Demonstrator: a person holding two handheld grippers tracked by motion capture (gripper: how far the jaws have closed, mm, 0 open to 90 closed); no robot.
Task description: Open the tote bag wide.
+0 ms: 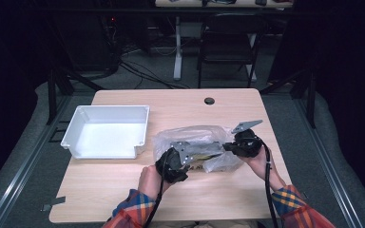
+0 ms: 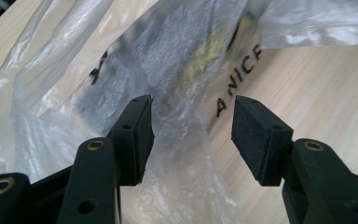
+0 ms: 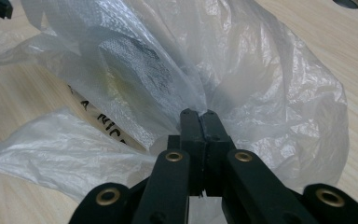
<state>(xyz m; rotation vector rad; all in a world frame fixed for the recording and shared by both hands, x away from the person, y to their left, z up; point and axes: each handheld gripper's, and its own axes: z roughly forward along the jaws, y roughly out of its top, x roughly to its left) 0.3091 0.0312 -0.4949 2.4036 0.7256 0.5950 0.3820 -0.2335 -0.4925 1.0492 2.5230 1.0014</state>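
Bag (image 2: 177, 70) contents blurred behind plastic

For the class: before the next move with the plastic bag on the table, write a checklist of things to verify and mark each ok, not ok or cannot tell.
1. Right gripper pinches the plastic bag: ok, its fingers are shut on a gathered fold.
2. Left gripper has a grip on the bag: not ok, its fingers stand apart with film between them, not pressed.
3. Bag rests on the table: ok.
4. White bin is free to receive things: ok, it looks empty.
5. What is inside the bag: cannot tell, just a dark and yellowish shape through the film.
6. Bag's mouth is open: cannot tell.
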